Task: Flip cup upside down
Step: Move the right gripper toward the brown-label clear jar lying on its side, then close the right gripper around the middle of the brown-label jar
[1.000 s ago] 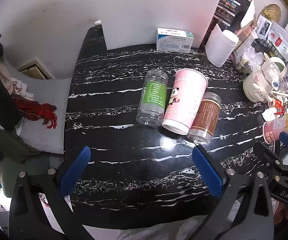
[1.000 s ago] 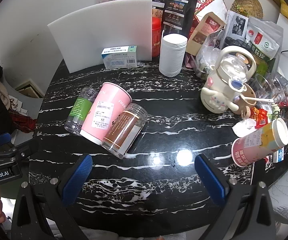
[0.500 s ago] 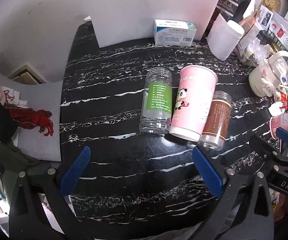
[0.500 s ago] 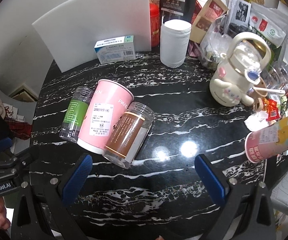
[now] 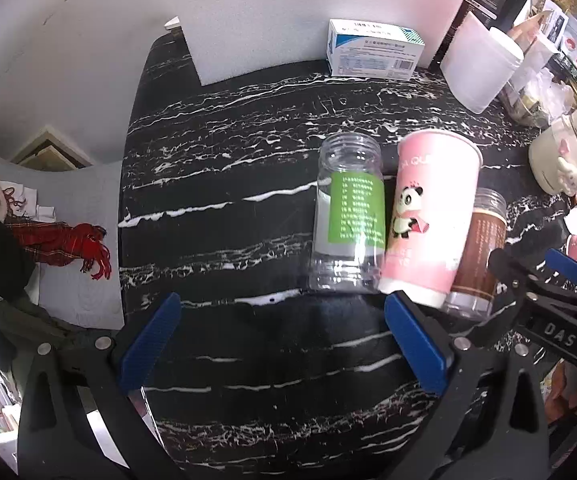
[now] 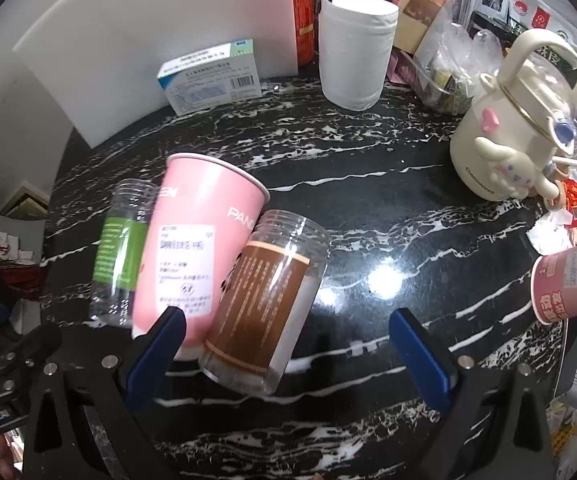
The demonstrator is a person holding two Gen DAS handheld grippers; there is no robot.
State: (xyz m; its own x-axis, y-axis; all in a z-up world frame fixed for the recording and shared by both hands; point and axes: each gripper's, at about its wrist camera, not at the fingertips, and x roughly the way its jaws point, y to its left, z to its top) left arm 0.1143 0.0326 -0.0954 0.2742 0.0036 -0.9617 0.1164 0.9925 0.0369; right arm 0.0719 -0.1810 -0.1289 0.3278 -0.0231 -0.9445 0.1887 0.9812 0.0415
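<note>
A pink paper cup with a panda (image 5: pixel 428 216) lies on its side on the black marble table (image 5: pixel 224 184), rim pointing away from me; it also shows in the right wrist view (image 6: pixel 196 248). A clear jar with a green label (image 5: pixel 348 216) lies against its left side and a clear jar with a brown label (image 6: pixel 264 296) against its right. My left gripper (image 5: pixel 284 344) is open and empty, just short of the green jar's base. My right gripper (image 6: pixel 288 352) is open and empty, its fingers on either side of the brown jar's base.
A white foam board (image 6: pixel 148 52) and a medicine box (image 6: pixel 212 76) stand at the back. A white cylinder (image 6: pixel 354 50), a cream kettle (image 6: pixel 516 148), snack packets and another pink cup on its side (image 6: pixel 568 284) crowd the right. A red scarf (image 5: pixel 64 244) lies off the table's left edge.
Both grippers have moved forward and down toward the three lying containers, which now look larger and closer. The cup and jars have not moved. Both grippers stay open.
</note>
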